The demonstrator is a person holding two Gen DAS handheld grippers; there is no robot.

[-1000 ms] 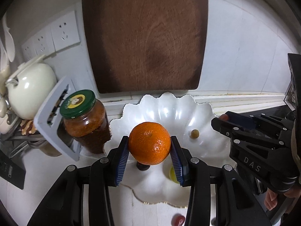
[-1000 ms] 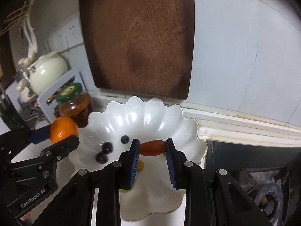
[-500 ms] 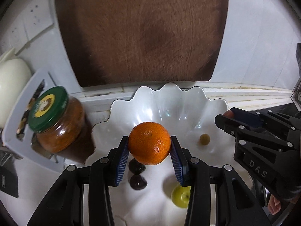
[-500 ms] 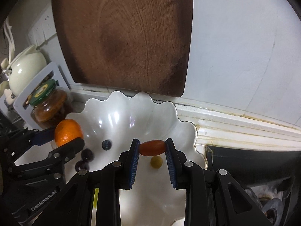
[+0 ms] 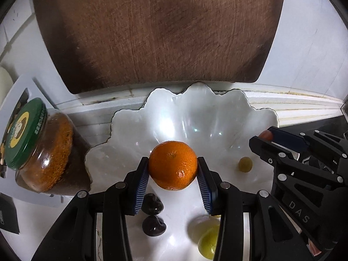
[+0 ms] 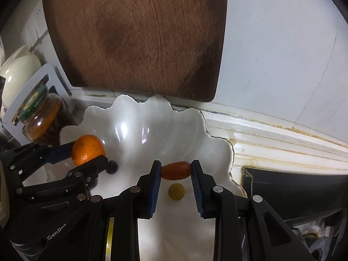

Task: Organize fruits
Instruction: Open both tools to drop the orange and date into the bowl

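Over the scalloped white dish [image 5: 258, 117], the left hand-held gripper [image 5: 173, 174] clamps a firm, light mandarin [image 5: 173, 165] across its middle, while the right hand-held gripper [image 6: 176, 171] pinches a soft, easily bruised cherry tomato [image 6: 175, 170] end to end.

Left claw [image 5: 173, 181] clamping a mandarin [image 5: 173, 165] above the scalloped white dish [image 5: 134, 130]; two dark fruits [image 5: 153, 214] below, jar [image 5: 41, 148] at left.

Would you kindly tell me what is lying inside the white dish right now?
Loose in the dish: two dark fruits, a small green grape, a larger yellow-green fruit partly hidden by the left gripper, and a blueberry. Anything under the grippers is covered.
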